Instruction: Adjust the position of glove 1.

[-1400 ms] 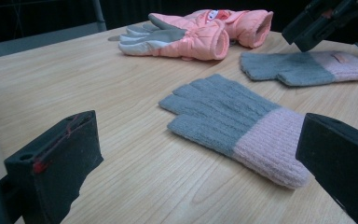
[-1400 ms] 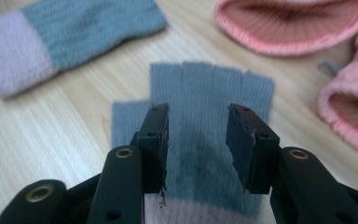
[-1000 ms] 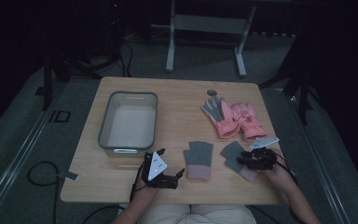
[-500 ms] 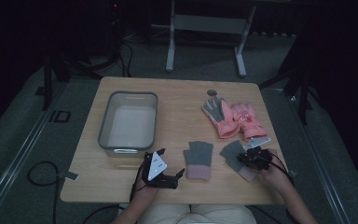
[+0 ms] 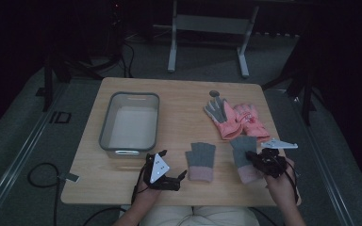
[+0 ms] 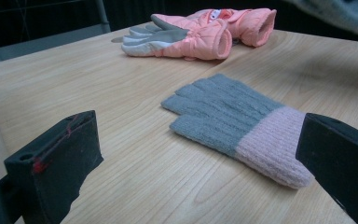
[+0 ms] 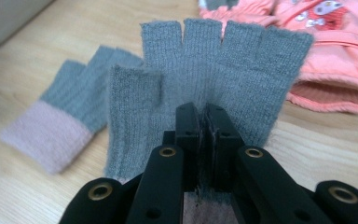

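Two grey knit gloves with pink cuffs are here. One grey glove [image 5: 201, 157] [image 6: 233, 121] [image 7: 60, 116] lies flat near the table's front middle. My right gripper [image 5: 252, 157] [image 7: 203, 116] is shut on the palm of the other grey glove [image 5: 242, 146] [image 7: 233, 65], which hangs lifted off the table with its fingers spread. My left gripper [image 5: 173, 163] [image 6: 200, 154] rests open on the table just left of the flat glove, with nothing between its jaws. A pair of pink padded gloves [image 5: 238, 120] [image 6: 200, 32] [image 7: 335, 60] lies behind at the right.
A grey plastic bin [image 5: 106, 136] stands at the table's left, just behind my left gripper. A small dark round object [image 5: 213, 93] sits near the far edge. Bare wood [image 5: 179, 113] lies between bin and gloves. Metal stand legs [image 5: 172, 47] rise beyond the table.
My right gripper has closed on the right grey glove and risen, lifting it off the table. The left gripper has stayed where it was.
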The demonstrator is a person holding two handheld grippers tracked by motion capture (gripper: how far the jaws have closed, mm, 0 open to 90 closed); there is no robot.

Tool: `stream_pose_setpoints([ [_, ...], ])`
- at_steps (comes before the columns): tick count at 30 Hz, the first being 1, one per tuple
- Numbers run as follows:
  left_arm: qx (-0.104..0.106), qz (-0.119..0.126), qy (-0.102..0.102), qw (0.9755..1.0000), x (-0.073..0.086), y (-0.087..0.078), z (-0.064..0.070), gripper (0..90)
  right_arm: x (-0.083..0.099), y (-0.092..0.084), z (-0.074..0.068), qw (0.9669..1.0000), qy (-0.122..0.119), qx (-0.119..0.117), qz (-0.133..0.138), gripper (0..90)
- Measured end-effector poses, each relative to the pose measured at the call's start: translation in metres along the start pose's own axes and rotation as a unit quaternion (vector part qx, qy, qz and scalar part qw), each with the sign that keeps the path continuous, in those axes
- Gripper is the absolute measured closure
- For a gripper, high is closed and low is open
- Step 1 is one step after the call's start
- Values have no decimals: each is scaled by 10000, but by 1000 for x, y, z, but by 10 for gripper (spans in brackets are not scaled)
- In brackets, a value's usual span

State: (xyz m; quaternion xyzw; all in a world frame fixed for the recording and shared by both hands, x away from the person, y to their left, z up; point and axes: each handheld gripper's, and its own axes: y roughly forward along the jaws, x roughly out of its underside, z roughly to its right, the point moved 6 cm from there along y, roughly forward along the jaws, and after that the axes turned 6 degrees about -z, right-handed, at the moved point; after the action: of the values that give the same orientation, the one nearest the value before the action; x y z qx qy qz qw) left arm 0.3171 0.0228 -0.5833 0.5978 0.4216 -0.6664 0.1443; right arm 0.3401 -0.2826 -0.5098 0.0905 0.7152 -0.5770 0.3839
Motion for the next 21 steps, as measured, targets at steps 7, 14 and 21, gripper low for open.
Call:
stream_pose_setpoints([
  [7,7,-6,12,10000,0,0,1,0,12,8,-3,9963,787,336,99,849],
  [14,11,5,17,10000,0,0,1,0,36,49,9,9918,1182,427,-241,848],
  [21,37,9,41,10000,0,1,1,0,44,65,13,9898,1245,629,-297,770],
])
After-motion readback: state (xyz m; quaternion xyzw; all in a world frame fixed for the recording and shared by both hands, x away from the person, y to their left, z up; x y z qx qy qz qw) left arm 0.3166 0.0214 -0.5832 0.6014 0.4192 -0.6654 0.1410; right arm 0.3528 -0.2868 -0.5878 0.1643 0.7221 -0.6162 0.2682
